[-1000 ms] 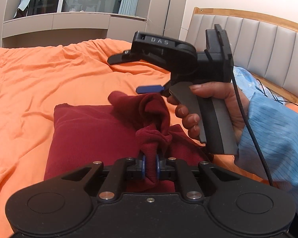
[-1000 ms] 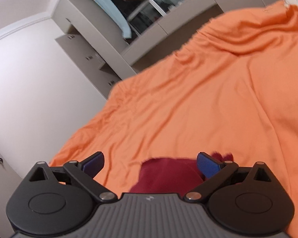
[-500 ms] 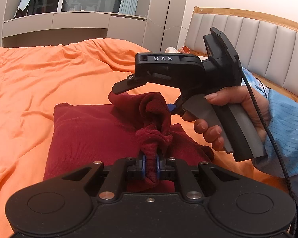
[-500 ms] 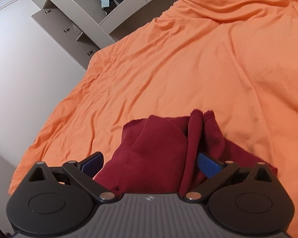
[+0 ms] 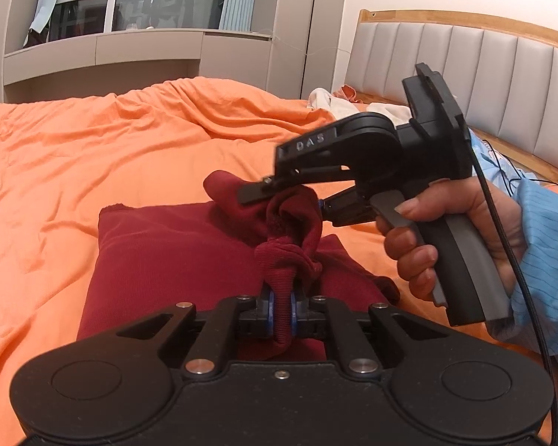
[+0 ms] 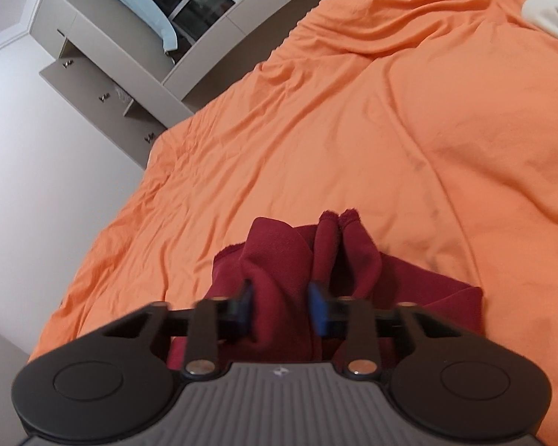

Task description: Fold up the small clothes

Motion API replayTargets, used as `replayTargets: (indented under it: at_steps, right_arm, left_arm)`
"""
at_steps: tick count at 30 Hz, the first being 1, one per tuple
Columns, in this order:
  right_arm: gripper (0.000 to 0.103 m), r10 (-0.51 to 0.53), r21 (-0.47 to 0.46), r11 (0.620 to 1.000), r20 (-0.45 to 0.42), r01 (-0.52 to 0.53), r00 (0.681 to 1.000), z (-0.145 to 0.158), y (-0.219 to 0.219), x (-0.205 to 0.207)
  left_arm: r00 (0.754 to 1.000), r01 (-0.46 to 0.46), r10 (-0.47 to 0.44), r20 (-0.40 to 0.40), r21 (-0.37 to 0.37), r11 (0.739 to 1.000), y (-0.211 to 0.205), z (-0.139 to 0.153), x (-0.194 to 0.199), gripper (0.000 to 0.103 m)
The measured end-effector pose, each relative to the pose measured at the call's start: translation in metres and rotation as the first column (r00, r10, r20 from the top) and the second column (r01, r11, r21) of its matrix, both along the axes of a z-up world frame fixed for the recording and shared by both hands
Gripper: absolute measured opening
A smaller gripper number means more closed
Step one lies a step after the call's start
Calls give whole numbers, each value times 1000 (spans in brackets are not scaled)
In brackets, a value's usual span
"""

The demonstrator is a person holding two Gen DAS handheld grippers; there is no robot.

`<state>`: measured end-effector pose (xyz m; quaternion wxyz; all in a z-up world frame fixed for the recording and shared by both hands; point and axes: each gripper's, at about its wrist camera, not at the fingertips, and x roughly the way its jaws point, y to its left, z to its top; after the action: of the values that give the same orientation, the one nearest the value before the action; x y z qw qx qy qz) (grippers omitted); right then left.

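A dark red garment [image 5: 175, 260] lies partly flat on the orange bedsheet [image 5: 93, 156]. My left gripper [image 5: 282, 316] is shut on a bunched fold of it at the near edge. My right gripper [image 5: 290, 200] reaches in from the right and closes around a raised fold further along. In the right wrist view the garment [image 6: 279, 260] sits between the blue pads [image 6: 318, 310] of the right gripper [image 6: 281, 306], whose jaws stand narrow with cloth between them.
A grey padded headboard [image 5: 483, 85] stands at the right. A white cloth [image 5: 327, 100] lies at the head of the bed. Grey cabinets [image 5: 148, 55] and a window stand behind the bed. A black cable [image 5: 502, 230] hangs from the right gripper.
My right gripper came down onto the raised fold and its jaws went from wide open to nearly closed around the cloth. My left gripper kept its hold.
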<state>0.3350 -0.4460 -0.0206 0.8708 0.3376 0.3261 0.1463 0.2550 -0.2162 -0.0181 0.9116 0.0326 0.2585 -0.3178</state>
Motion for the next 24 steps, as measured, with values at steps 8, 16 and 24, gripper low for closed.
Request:
replayTargets:
  at_steps: [8,16,24]
  right_arm:
    - [10,-53,2,999,62,53,997,12,-21,-15]
    - [10,-111,41,993,33,110,993,6,-49,-21]
    - [10,-135,27,990,-26,135,991,-14,-61,-26]
  left_arm:
    - [999,26,-25,41,-17,1000,-8,4,-5,6]
    - [995,76,-75,59,-11,997,-23,1,-11,6]
    - [989,110,-115,92,60,992,-42,-4,-16,7]
